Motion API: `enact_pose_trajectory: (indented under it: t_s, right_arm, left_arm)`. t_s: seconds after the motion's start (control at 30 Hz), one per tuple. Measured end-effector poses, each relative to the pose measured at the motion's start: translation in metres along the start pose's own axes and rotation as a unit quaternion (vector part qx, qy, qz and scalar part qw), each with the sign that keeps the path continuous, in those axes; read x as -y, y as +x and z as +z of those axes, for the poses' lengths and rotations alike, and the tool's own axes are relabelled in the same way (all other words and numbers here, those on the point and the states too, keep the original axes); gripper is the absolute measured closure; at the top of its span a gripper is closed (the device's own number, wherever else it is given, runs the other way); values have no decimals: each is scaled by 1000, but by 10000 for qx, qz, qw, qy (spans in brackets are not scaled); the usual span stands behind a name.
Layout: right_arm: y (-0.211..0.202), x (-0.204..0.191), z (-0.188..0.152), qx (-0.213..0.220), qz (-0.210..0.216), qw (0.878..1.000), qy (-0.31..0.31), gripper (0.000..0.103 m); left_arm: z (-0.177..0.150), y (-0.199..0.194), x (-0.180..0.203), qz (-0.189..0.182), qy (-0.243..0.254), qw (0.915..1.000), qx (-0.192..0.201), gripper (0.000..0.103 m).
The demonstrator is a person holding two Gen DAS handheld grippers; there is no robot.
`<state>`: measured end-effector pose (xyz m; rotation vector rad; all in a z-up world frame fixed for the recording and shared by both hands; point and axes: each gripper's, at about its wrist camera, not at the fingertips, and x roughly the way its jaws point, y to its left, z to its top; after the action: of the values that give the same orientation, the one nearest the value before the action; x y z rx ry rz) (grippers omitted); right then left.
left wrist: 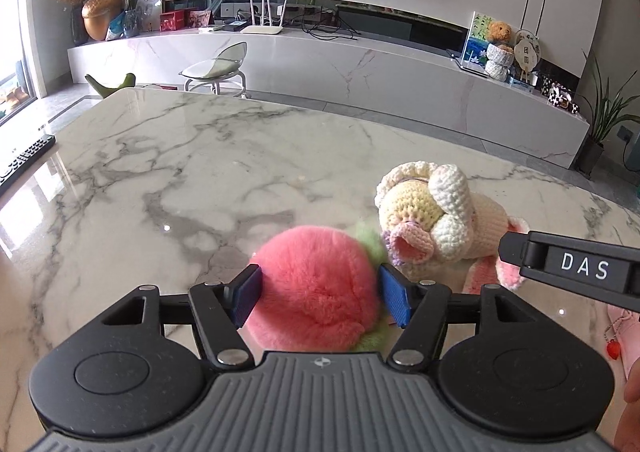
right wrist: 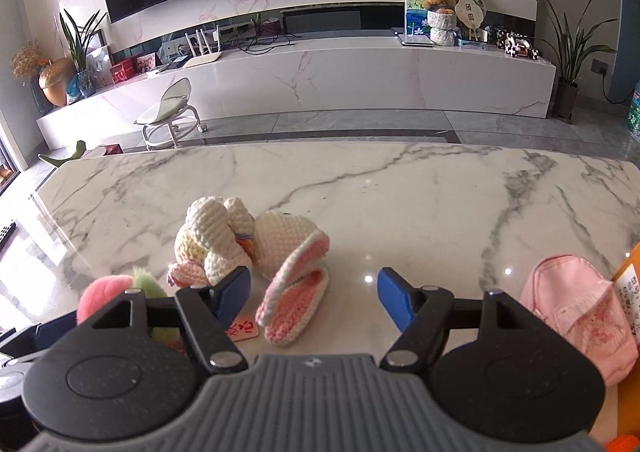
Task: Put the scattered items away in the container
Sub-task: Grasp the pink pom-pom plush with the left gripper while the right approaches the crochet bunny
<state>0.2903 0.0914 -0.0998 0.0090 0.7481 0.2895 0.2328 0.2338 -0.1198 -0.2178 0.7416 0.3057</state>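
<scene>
The left gripper (left wrist: 320, 292) was seen clamped on the pink plush ball (left wrist: 316, 288), its blue pads (left wrist: 394, 298) pressed into the fur on both sides, green tufts showing at the ball's edges. The ball was held low over the marble table (left wrist: 180, 171). Just beyond it and to the right, the crocheted bunny (left wrist: 430, 221) was lying on the table, close beside the ball. The right gripper (right wrist: 314, 298) was held wide open, nothing between its pads, with the bunny's pink-lined ears (right wrist: 294, 304) lying just ahead of its left finger (right wrist: 234, 294). Off to the right of that gripper, a pink pouch (right wrist: 580, 312) was resting on the table. The container could not be made out with certainty.
</scene>
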Motion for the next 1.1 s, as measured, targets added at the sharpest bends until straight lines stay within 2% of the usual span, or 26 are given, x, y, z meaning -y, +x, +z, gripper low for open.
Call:
enact_pose_trajectory:
  t_s: [0.23,0.27,0.3,0.33,0.57,0.7,0.9,1.1]
  right_arm:
    - [23,-1,0,-164,13,9999,-37,61]
    - [24,-1,0,-163,16,9998,-56,71]
    - [25,-2,0,-163,14,9998,-80,78]
    - [26,-2,0,-171,8,9998,-109,93]
    - [12,3,-4,-149,-91,9997,-199,97]
    - [-7,6,-13,-143,-181,9995,-224,97]
    - [-38,15,-33,-286,-359,9987,-219,97]
    - [-73,27,-57,-439,-518,9976,-147,97]
  left_arm:
    - [-1,16,-1,-16,8,10000,-52,28]
    - [0,18,0,-22,39,10000,-45,28]
    - [-1,19,0,-29,75,10000,-36,35]
    - [-1,19,1,-36,109,9999,-26,41]
    - [-7,6,7,-41,305,9995,99,51]
    - [-13,-10,13,-107,464,9987,158,61]
    - [-26,-35,19,-279,732,9968,180,76]
    - [-40,-59,18,-381,828,9957,179,83]
